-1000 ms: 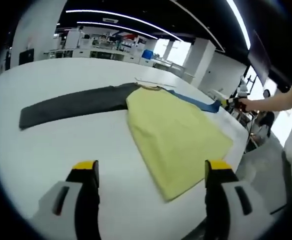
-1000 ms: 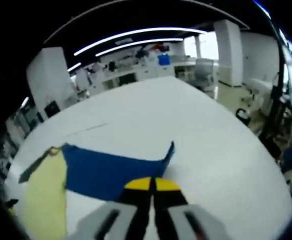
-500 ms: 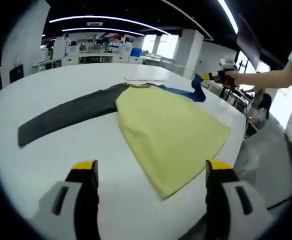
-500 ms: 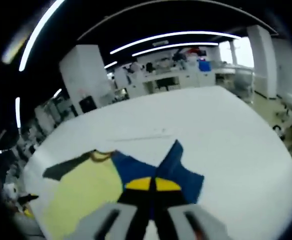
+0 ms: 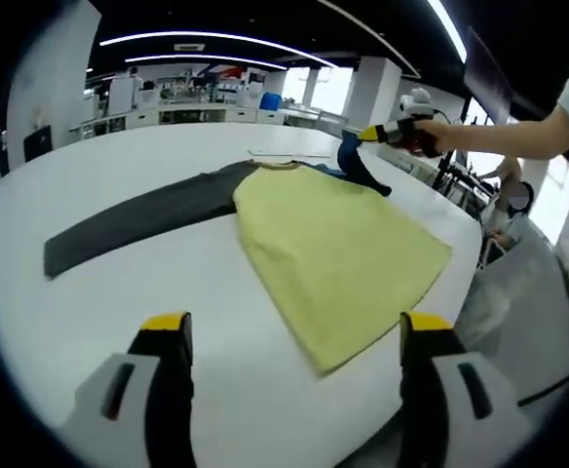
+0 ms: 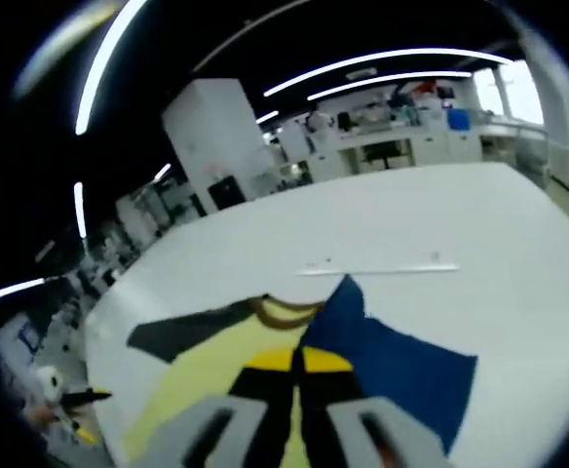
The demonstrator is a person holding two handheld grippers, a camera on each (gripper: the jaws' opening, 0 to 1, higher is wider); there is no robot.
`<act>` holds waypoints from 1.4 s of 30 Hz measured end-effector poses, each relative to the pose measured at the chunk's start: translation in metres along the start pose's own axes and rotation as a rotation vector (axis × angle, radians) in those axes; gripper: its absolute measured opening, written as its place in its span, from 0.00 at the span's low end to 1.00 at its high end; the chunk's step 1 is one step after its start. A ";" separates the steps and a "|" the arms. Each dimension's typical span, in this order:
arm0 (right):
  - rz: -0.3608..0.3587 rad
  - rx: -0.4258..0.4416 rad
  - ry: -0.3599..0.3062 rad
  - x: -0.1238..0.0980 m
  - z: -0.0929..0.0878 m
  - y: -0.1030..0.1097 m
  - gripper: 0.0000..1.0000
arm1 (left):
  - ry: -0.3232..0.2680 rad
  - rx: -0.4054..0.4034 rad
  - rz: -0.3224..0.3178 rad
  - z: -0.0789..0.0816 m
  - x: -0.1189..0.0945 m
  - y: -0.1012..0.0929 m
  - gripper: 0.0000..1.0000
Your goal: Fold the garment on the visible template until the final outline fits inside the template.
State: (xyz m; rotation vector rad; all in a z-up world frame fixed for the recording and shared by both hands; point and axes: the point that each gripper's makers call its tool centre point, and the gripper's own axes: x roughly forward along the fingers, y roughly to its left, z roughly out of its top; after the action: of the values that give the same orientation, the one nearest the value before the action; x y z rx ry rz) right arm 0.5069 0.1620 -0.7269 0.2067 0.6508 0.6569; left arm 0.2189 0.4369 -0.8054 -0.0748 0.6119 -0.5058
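Right gripper clamped on the blue sleeve, lifted over the yellow shirt on the white table (pinch point hidden). Left gripper wide, holding nothing. Grey sleeve flat.

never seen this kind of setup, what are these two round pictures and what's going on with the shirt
No robot here: a person holds a two-jaw gripper in each hand, and each gripper carries a fisheye camera looking forward along its own jaws.

The left gripper view shows the left gripper at the bottom, jaws wide apart and holding nothing, above a white table. On the table lies a shirt with a yellow body, a dark grey sleeve stretched flat and a blue sleeve. Far right in that view, the person's hand brings in the right gripper, which lifts the blue sleeve's end off the table.

The right gripper view looks from that gripper: its yellow-tipped jaws are shut on the blue sleeve, with the yellow body and collar beyond.
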 end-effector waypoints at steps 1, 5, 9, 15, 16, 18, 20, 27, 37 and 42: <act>0.008 0.000 0.001 0.004 0.000 0.004 0.00 | -0.003 -0.003 0.004 0.001 0.000 -0.003 0.85; 0.060 -0.001 0.008 0.021 0.003 0.031 0.00 | -0.011 -0.009 0.012 0.003 -0.001 -0.005 0.84; 0.103 0.005 0.008 0.037 0.001 0.056 0.00 | -0.016 -0.012 0.022 0.006 -0.002 -0.007 0.84; 0.169 0.022 0.001 0.052 -0.003 0.099 0.00 | -0.015 -0.018 0.031 0.005 -0.004 -0.007 0.84; 0.179 0.025 0.000 0.055 -0.004 0.105 0.00 | -0.016 -0.019 0.032 0.005 -0.004 -0.007 0.84; 0.202 0.031 -0.004 0.063 -0.004 0.116 0.00 | -0.015 -0.023 0.034 0.004 -0.005 -0.007 0.84; 0.216 0.034 -0.004 0.067 -0.004 0.123 0.00 | -0.011 -0.025 0.037 0.003 -0.006 -0.009 0.84; 0.276 -0.029 0.036 0.096 -0.018 0.167 0.00 | -0.002 -0.031 0.035 0.000 -0.008 -0.011 0.84; 0.230 -0.103 0.159 0.134 -0.066 0.161 0.00 | -0.007 -0.048 0.050 -0.001 -0.012 -0.008 0.83; 0.194 -0.141 0.206 0.136 -0.083 0.155 0.00 | -0.001 -0.060 0.052 -0.006 -0.014 -0.008 0.83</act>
State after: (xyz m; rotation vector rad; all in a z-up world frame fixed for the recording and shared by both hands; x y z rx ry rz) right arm 0.4596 0.3664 -0.8011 0.0718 0.7850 0.9159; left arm 0.2023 0.4371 -0.8013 -0.1155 0.6263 -0.4370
